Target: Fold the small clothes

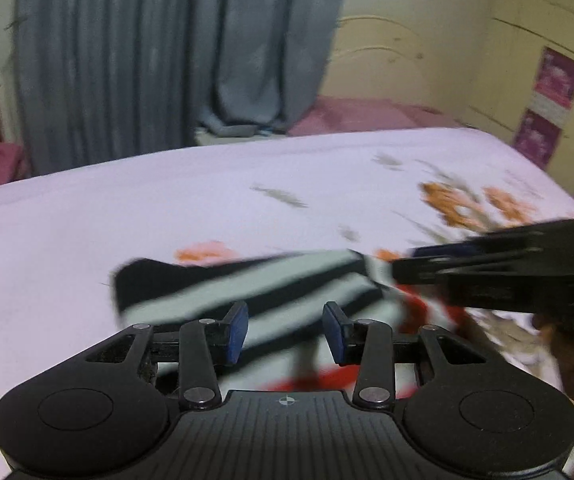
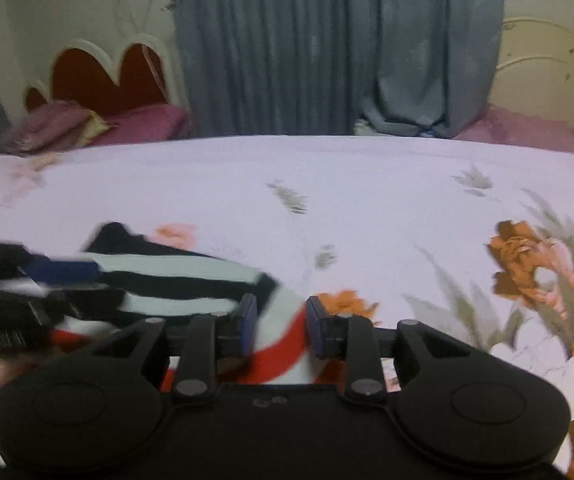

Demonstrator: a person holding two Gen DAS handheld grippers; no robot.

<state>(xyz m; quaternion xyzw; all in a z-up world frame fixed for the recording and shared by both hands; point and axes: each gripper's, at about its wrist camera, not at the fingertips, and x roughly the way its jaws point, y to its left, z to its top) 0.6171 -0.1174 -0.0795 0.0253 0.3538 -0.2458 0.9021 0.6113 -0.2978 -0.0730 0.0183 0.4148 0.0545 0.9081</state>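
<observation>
Striped garment (image 1: 247, 284) on flowered bedsheet (image 1: 87, 232); left gripper (image 1: 286, 330) fingers spread above it, right gripper (image 2: 281, 326) fingers spread too.

Left tool (image 1: 285, 334) parted above blurred, seemingly striped garment (image 1: 247, 284) on bedsheet (image 1: 127, 208).

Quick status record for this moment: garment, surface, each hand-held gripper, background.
garment: black-and-white striped cloth with red bands, rumpled, lying on the bed
surface: pale lilac floral bedsheet
left hand-held gripper: open, over the striped part, nothing between its pads
right hand-held gripper: open, over the red band
background: grey-blue curtain
image quality: motion blur; cloth contact unclear
</observation>
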